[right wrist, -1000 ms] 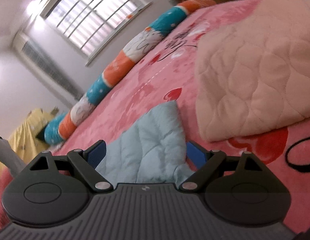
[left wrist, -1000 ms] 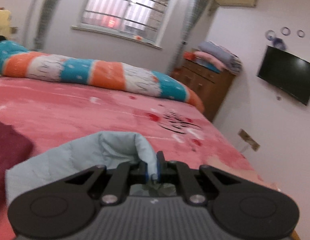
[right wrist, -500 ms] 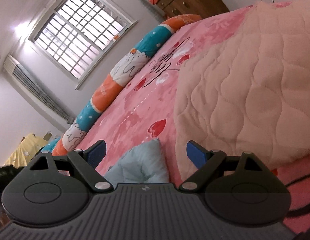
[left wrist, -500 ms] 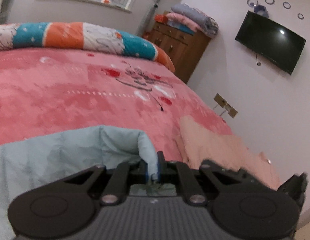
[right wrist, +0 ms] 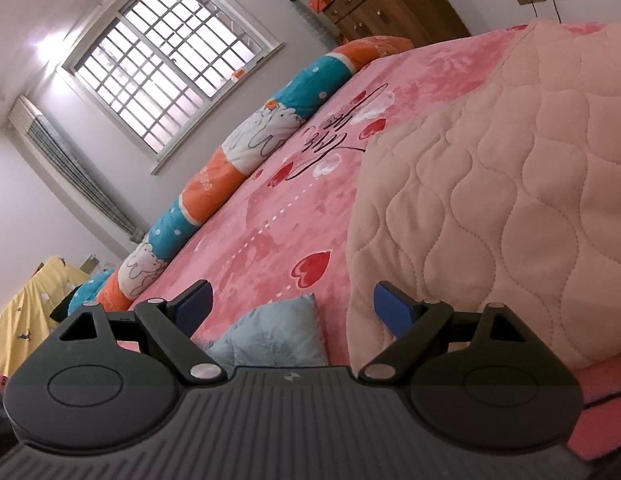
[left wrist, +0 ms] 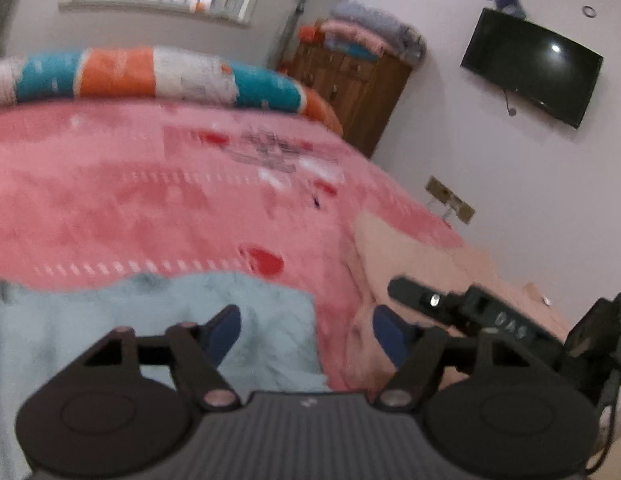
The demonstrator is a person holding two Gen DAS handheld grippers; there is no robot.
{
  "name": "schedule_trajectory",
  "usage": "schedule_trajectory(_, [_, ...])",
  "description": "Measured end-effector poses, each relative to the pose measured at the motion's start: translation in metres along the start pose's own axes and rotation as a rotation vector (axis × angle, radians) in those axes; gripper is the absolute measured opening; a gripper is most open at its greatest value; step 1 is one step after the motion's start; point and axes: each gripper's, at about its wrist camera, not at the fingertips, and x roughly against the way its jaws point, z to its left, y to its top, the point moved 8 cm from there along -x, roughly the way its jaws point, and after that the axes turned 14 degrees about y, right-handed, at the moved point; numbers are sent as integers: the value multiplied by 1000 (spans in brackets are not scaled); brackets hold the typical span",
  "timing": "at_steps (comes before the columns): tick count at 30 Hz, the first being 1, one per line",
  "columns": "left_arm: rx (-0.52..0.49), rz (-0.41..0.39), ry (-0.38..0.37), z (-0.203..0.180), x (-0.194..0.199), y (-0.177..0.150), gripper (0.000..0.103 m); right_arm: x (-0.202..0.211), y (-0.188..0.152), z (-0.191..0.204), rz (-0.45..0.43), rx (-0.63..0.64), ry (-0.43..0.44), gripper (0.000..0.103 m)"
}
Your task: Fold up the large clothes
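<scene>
A light blue quilted garment lies spread on the pink bedspread. My left gripper hovers over its right edge with the jaws opening; the cloth lies below them, and the pads do not press on it. In the right wrist view a corner of the same garment peeks up between the fingers of my right gripper, which stands open and grips nothing. The right gripper's body shows at the lower right of the left wrist view.
A folded peach quilted garment lies on the bed to the right. A long striped bolster runs along the far side under the window. A wooden dresser with stacked blankets and a wall television stand beyond.
My left gripper carried the blue cloth down and to the right, then let go of it; its jaws went from shut to spread. The right gripper stayed open and barely moved.
</scene>
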Motion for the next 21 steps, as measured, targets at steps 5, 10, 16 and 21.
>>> schedule_trajectory(5, [-32, -130, 145, 49, 42, 2, 75, -3, -5, 21, 25, 89, 21, 103])
schedule_trajectory(10, [-16, -79, 387, 132, 44, -36, 66, -13, -27, 53, 116, 271, 56, 103])
schedule_trajectory(16, [-13, -60, 524, 186, 35, -63, 56, -39, -74, 94, 266, 507, 133, 103])
schedule_trajectory(21, [-63, -89, 563, 196, 24, -61, 56, -67, -103, 104, 350, 713, 103, 103])
